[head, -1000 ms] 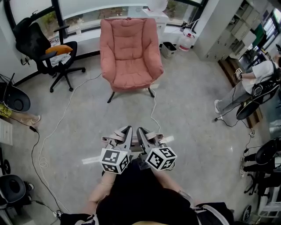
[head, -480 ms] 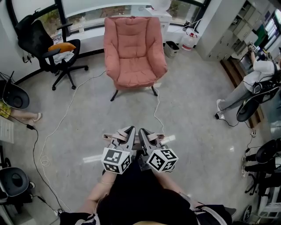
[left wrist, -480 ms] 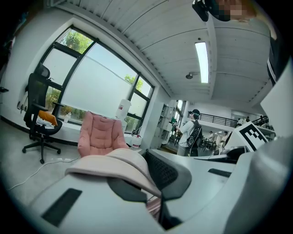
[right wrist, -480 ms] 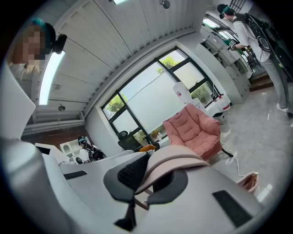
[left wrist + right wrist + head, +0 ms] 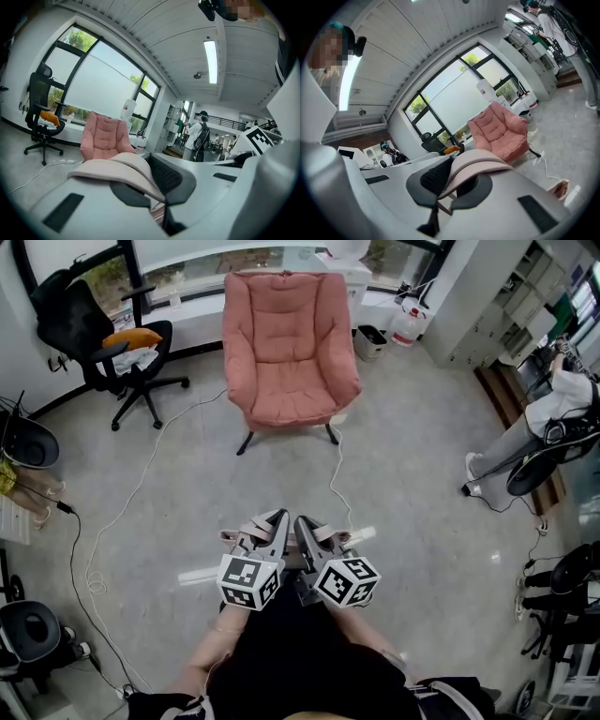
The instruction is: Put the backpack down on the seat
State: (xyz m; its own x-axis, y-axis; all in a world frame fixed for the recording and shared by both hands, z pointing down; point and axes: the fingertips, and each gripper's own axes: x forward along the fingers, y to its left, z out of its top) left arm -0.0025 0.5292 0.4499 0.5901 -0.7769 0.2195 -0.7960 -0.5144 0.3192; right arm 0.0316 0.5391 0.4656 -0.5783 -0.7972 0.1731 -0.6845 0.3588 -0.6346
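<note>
Gripper views: left gripper (image 5: 154, 187) and right gripper (image 5: 453, 186), jaws each pinching a beige strap (image 5: 117, 164), likely the backpack's, near the person. Head view: grey floor (image 5: 422, 521), cable (image 5: 333, 474), pink seat (image 5: 291, 381) far.

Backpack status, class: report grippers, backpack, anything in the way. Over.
Left gripper shut on left strap, right gripper shut on right strap. No backpack on armchair seat yet. White cable across floor ahead.

- Head view: high, steeply down; left hand-held gripper (image 5: 269, 521), right hand-held gripper (image 5: 307, 524) close below.
- Gripper views: low, facing forward along jaws; all three share the armchair (image 5: 291, 343).
</note>
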